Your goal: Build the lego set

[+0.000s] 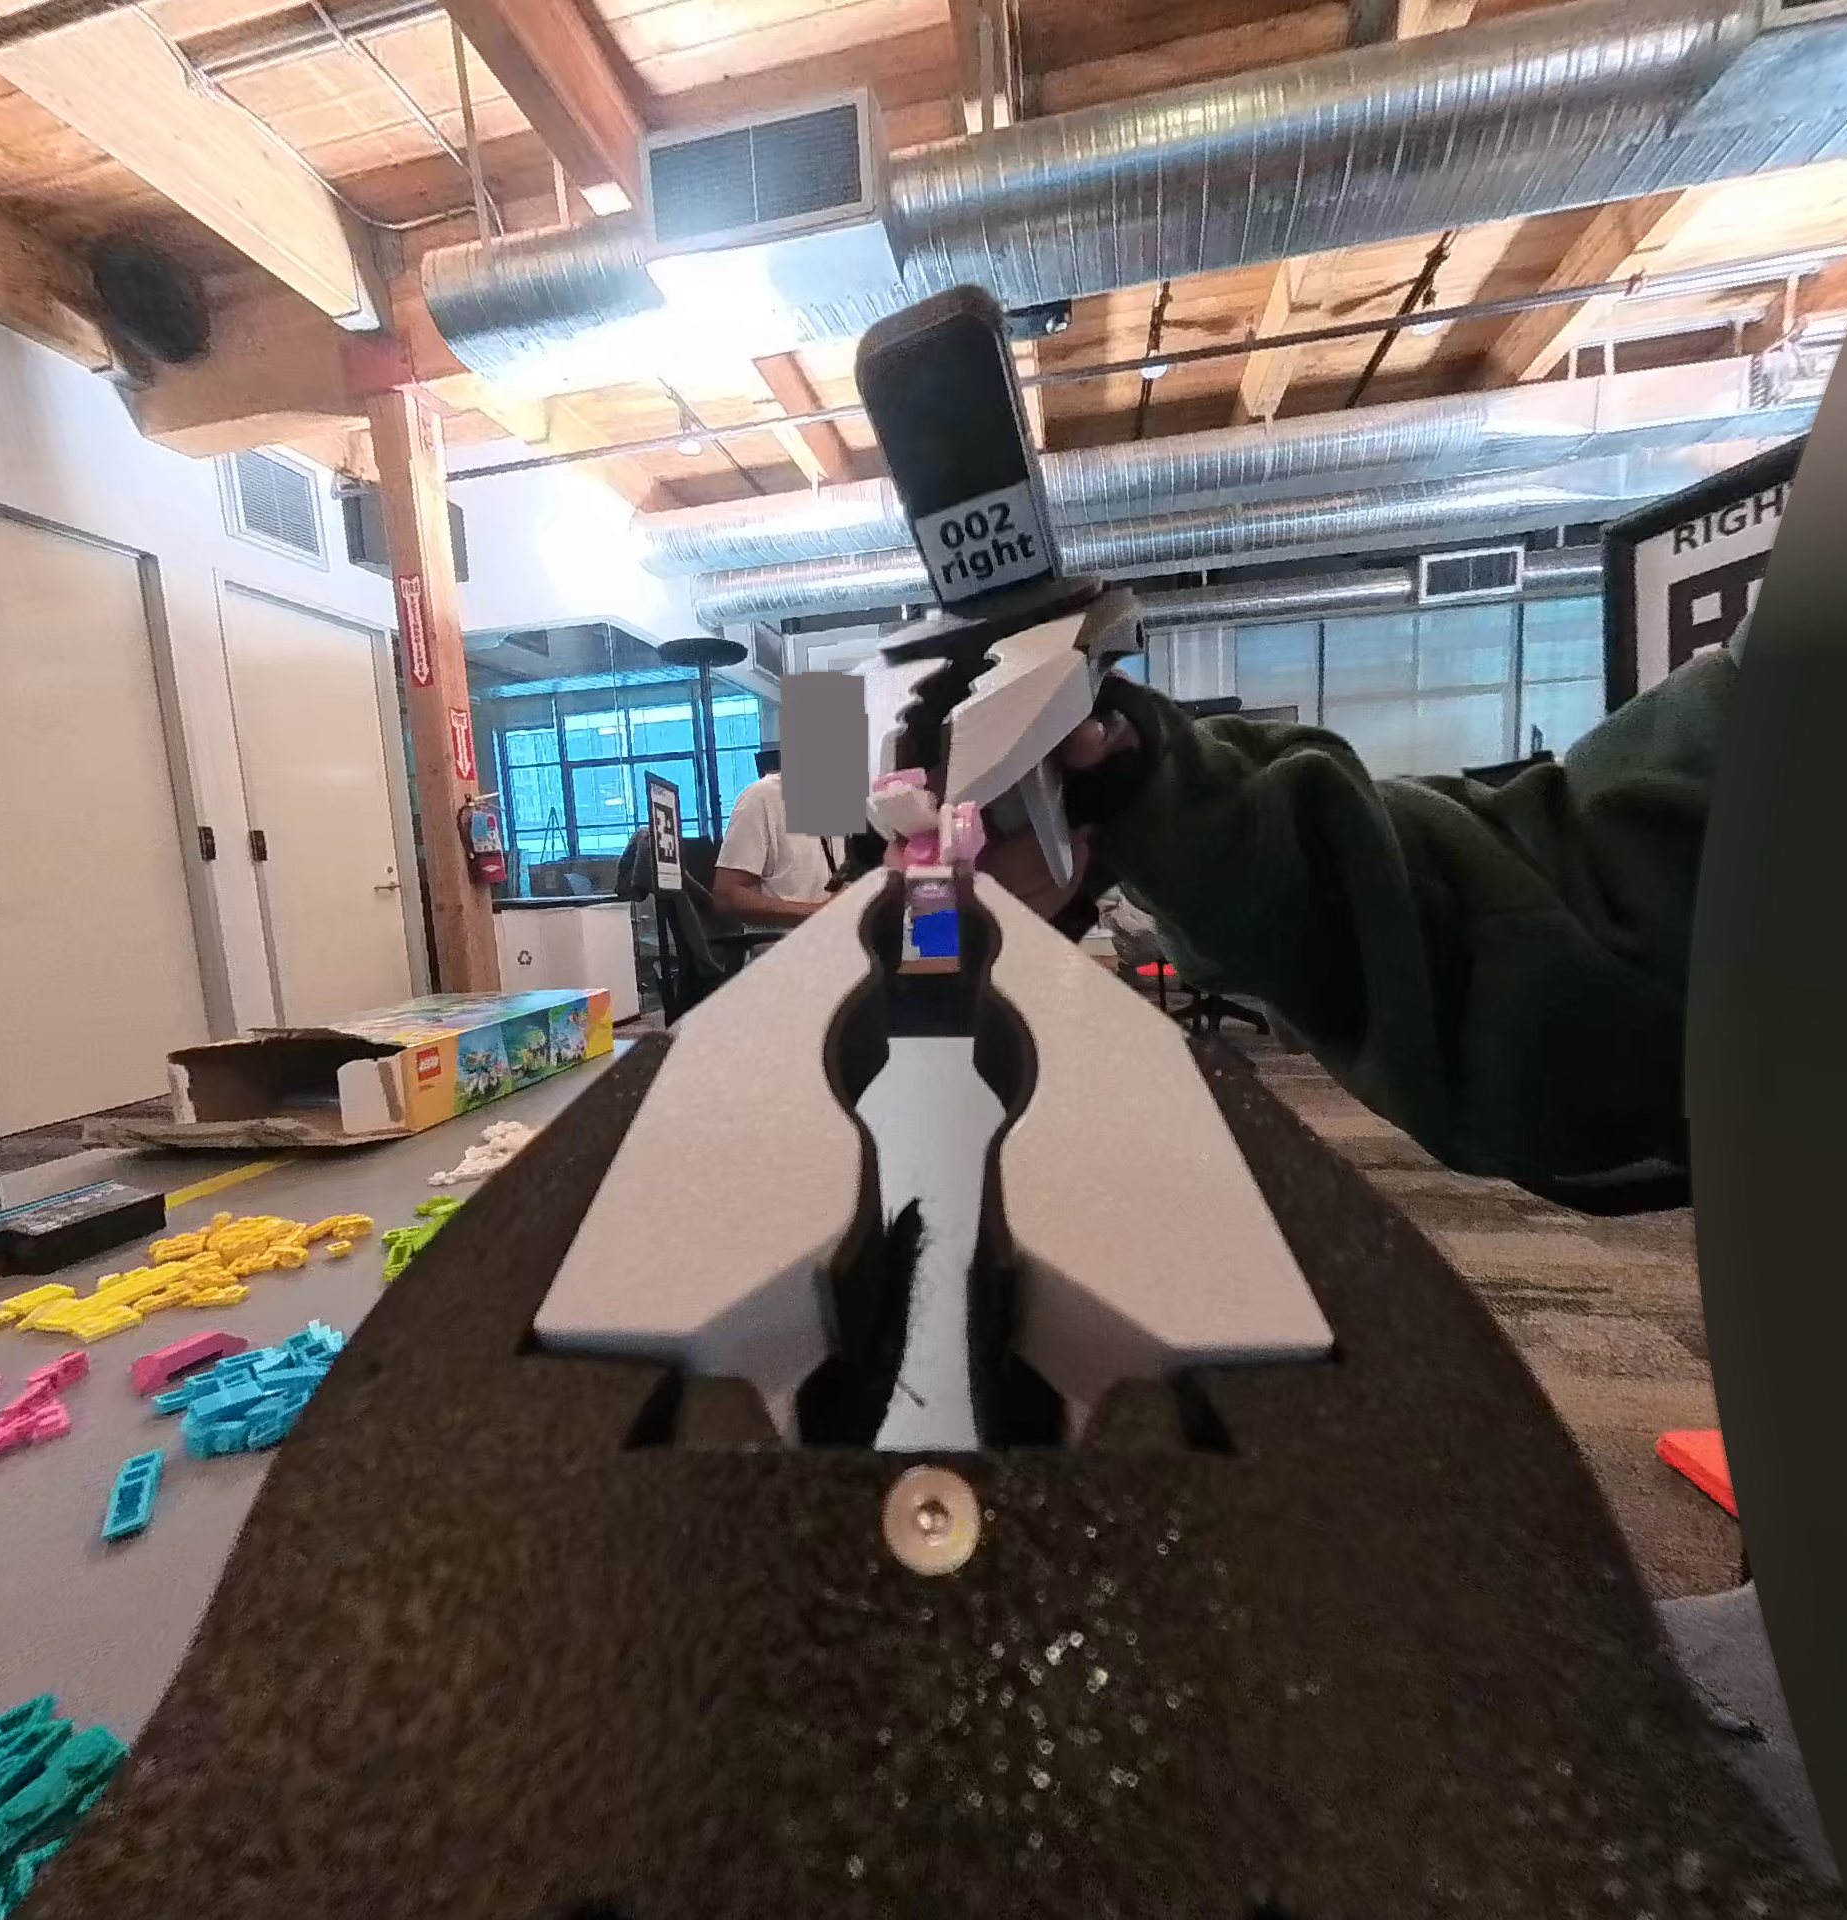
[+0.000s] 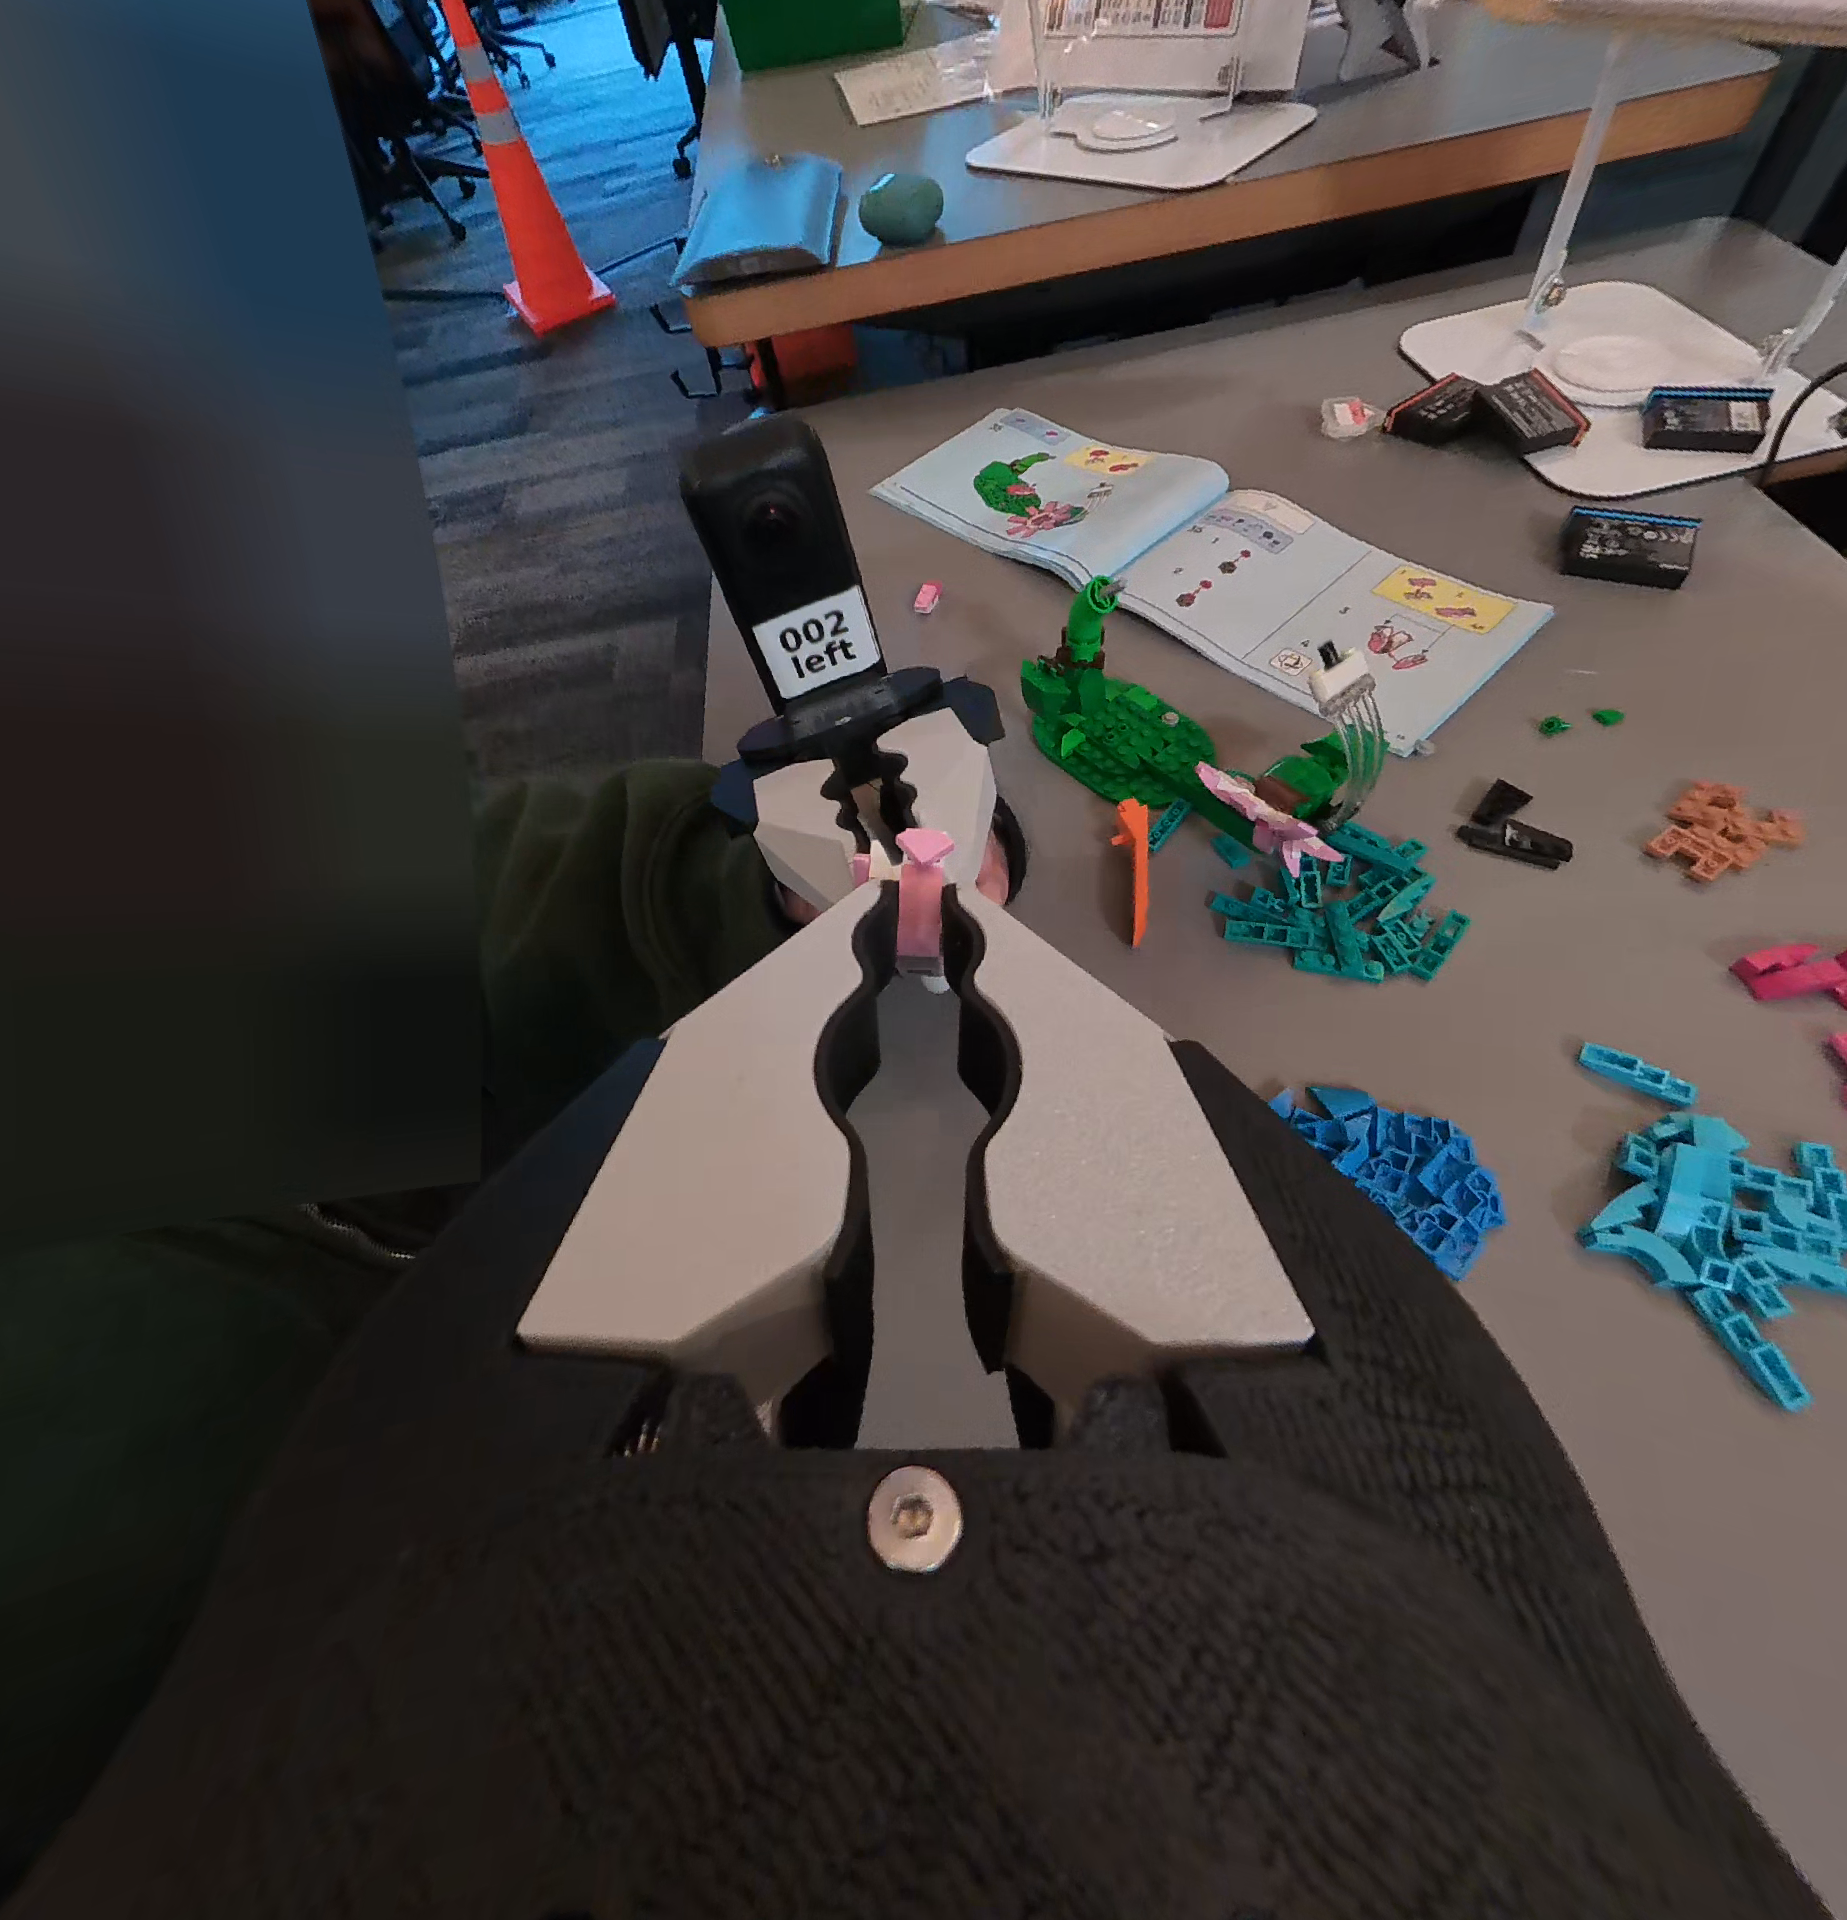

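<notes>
Tips met in mid-air, well above the grey table (image 2: 1521, 1039), because the joining was easier with both pieces lifted toward me than flat among the loose bricks. My left gripper (image 1: 927, 896) was clamped on a small sub-assembly (image 1: 931, 930) with a blue patch on its face, the tips pinching its sides so its top stayed free. My right gripper (image 2: 914, 914) was closed on a pale pink piece (image 2: 917, 899), gripped by its narrow stem so the flared end pointed forward at the other tool. From the left wrist view the pink and white petal parts (image 1: 924, 821) sat just above the blue-faced bit, touching or nearly so; I could not tell whether the studs had seated.

I judged this to be a flower sub-build, meant for the green model (image 2: 1127, 727) standing on the table beside the open instruction booklet (image 2: 1210, 551). That model already carried one pink bloom low at its edge, next to the teal pile (image 2: 1345, 914). Sorted heaps of blue bricks (image 2: 1407, 1174), light blue bricks (image 2: 1719, 1216) and yellow bricks (image 1: 202, 1268) lay within reach, grouped by colour so picking would be quick. The set's box (image 1: 462, 1060) lay torn open at the far end of the table.
</notes>
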